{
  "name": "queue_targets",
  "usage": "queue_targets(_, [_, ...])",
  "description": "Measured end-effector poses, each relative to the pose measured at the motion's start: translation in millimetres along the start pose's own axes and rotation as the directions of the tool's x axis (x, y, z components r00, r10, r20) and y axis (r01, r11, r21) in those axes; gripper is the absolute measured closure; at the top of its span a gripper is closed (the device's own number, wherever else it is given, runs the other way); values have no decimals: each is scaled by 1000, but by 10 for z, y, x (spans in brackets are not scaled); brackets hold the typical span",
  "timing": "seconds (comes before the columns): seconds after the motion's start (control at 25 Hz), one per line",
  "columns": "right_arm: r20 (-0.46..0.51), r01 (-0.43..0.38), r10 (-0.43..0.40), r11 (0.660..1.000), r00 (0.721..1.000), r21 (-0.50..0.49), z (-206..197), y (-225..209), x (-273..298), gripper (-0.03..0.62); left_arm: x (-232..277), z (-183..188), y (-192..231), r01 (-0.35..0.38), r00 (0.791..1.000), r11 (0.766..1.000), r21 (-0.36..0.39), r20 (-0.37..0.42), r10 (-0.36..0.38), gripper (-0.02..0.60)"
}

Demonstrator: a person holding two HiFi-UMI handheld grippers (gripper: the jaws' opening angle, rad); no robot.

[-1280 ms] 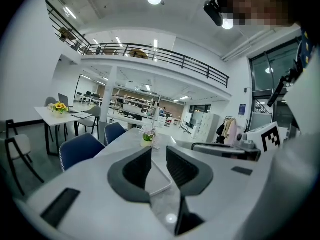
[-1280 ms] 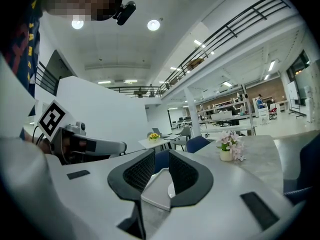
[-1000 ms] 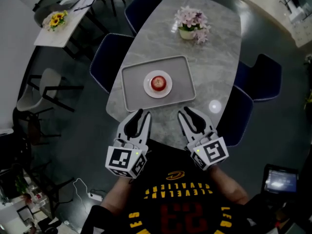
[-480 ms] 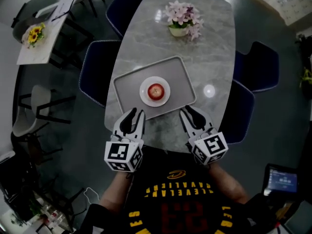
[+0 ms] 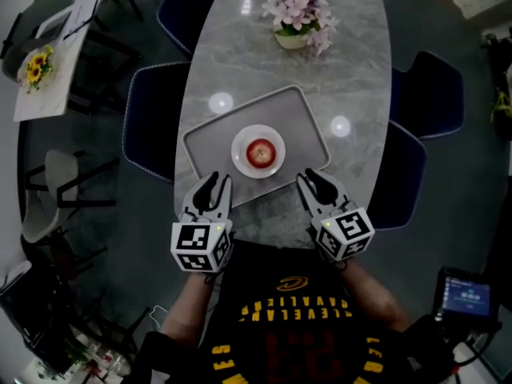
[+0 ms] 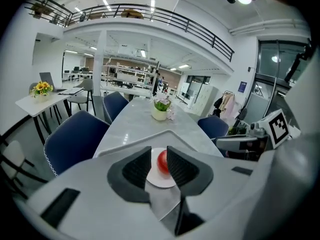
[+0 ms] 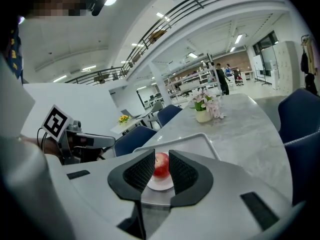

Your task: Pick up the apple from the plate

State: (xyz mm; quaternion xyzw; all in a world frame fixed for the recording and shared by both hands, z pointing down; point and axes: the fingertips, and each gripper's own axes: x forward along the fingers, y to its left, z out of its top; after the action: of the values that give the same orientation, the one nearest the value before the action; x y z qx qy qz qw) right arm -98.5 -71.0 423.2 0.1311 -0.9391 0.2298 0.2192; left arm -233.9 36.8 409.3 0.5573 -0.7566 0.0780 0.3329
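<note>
Risk: left hand-held gripper (image 5: 218, 181) and right hand-held gripper (image 5: 312, 178) hover empty, narrowly parted, short of apple (image 5: 260, 153); unwidened, either could shove it off plate (image 5: 242, 161).

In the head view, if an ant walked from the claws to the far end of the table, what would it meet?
Left claw and right claw side by side → tray → plate with the apple → flower pot.
</note>
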Motion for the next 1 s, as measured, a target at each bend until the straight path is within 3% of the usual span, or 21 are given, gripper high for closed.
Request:
queue_targets(0.36, [-71, 36, -30, 995, 997, 95, -216, -142, 255, 522, 308, -254, 180, 71, 991, 996, -62, -108, -78, 497])
queue_targets(0.56, [-123, 56, -36, 984, 992, 168, -394, -193, 385, 522, 511, -395, 278, 109, 979, 971, -214, -146, -142, 497])
queue_targets(0.84, [-197, 93, -56, 979, 979, 184, -563, -293, 558, 522, 786, -580, 373, 118, 957, 972, -205, -238, -166, 497])
queue_targets(1.0, [-236, 107, -43, 958, 971, 266, -703, -398, 673, 522, 954, -703, 364, 130, 940, 958, -257, -275, -201, 497])
